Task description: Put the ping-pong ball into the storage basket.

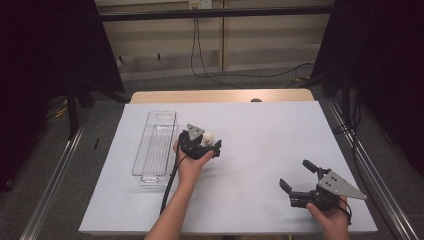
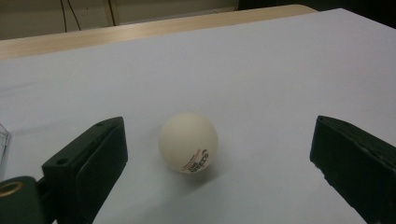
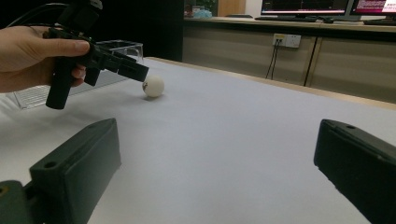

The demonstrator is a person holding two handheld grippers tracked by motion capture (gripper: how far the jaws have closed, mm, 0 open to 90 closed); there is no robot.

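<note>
A table (image 1: 260,130) covered by a pale grey-white sheet takes up most of the high view, with a strip of bare wood showing along its far edge. On the left part of the sheet lies a long clear plastic tray (image 1: 155,145), its length running from near to far.

Just to the right of the tray, a person's left hand (image 1: 192,165) reaches in from the near edge and holds the left gripper (image 1: 212,145) low over the sheet. A black cable trails back from it along the forearm, and a grey three-cornered plate sits on top. Its jaws stand wide apart. In the left gripper view the two black jaws rise at either side with a broad gap between them, and neither touches anything.

At the near right corner of the table, the right hand (image 1: 332,220) holds the right gripper (image 1: 296,176), well apart from the left one. Its jaws are also spread wide and hold nothing; they point toward the left and far side of the table.

The smallest thing is a white table tennis ball (image 2: 188,141) with small red and dark printing on its near lower side. It rests on the sheet between the left gripper's open jaws, closer to the left jaw, touching neither. In the right gripper view the ball (image 3: 153,86) lies just beside the tip of the left gripper, to the right of the tray.
</note>
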